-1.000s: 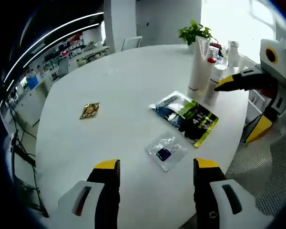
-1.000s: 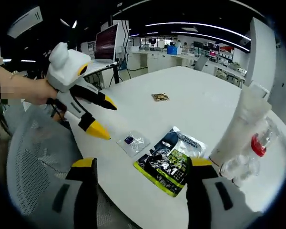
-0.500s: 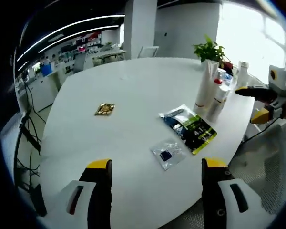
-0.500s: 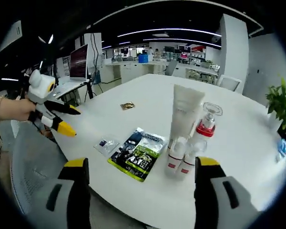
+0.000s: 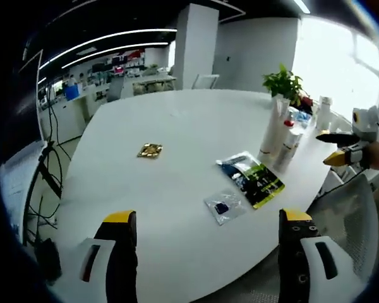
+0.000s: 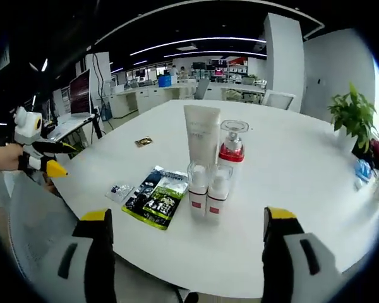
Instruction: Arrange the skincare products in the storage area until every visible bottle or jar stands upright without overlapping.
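On the white round table (image 6: 290, 170) a white tube (image 6: 202, 134), a clear bottle with a red collar (image 6: 230, 150) and two small clear bottles (image 6: 206, 190) stand upright in a tight group, a little ahead of my right gripper (image 6: 186, 216), which is open and empty. In the left gripper view the white tube (image 5: 271, 125) and the bottles (image 5: 289, 140) stand at the far right of the table. My left gripper (image 5: 208, 218) is open and empty over the near table edge. The right gripper (image 5: 340, 148) hangs open beyond the bottles. The left gripper (image 6: 43, 158) is held open at the left.
A green and black sachet pack (image 6: 155, 196), a small clear sachet (image 6: 121, 190) and a gold packet (image 6: 143, 142) lie flat on the table. A potted plant (image 6: 352, 108) and a blue item (image 6: 361, 170) stand at the far side. A mesh chair (image 5: 347, 208) stands by the table edge.
Both cameras have drawn back from the table, so everything looks smaller. The right gripper has swung round and now faces the bottle group head-on. Nothing on the table has moved.
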Demonstrator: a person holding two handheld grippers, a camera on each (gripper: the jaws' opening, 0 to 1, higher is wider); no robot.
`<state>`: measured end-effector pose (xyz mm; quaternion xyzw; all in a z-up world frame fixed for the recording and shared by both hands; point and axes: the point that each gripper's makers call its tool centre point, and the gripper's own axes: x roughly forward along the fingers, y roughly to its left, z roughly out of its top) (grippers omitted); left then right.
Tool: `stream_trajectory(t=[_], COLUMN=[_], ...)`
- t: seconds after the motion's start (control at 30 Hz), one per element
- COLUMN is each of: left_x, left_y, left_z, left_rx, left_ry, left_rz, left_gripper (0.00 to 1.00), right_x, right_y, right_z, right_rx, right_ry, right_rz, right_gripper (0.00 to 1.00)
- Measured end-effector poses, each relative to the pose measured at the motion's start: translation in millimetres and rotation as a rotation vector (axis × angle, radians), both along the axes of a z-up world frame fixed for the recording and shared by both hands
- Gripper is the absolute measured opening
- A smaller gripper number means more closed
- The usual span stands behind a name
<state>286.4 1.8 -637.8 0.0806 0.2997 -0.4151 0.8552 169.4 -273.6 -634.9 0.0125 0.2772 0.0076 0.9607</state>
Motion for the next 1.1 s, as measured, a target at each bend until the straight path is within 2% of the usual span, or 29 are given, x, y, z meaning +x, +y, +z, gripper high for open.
stream_trajectory(t=[0.17, 0.3, 0.87, 1.1], left_x=[-2.8, -4.1, 1.8, 14.1], left_y=[-2, -2, -4, -4], left_z=[3.2, 0.4, -7.9, -15.8], left_rx=[-0.034, -0.036, 0.003, 0.037], left_ry=[0.008, 0.015, 0.039, 0.068], left_rz=[0.017, 0.028, 0.018, 0.025], left_gripper=[0.96, 0.97, 0.97, 0.97], right_x=[-4, -7, -4, 4], right_y=[-3, -2, -1, 2], right_z=[-5.9, -9.5, -16.1, -17.9], right_rx=[0.008, 0.019, 0.044, 0.067], right_ry=[0.01, 0.019, 0.023, 0.022], right_rz=[-0.019, -0.024, -0.042, -0.048], right_gripper=[1.0, 1.0, 1.0, 1.0])
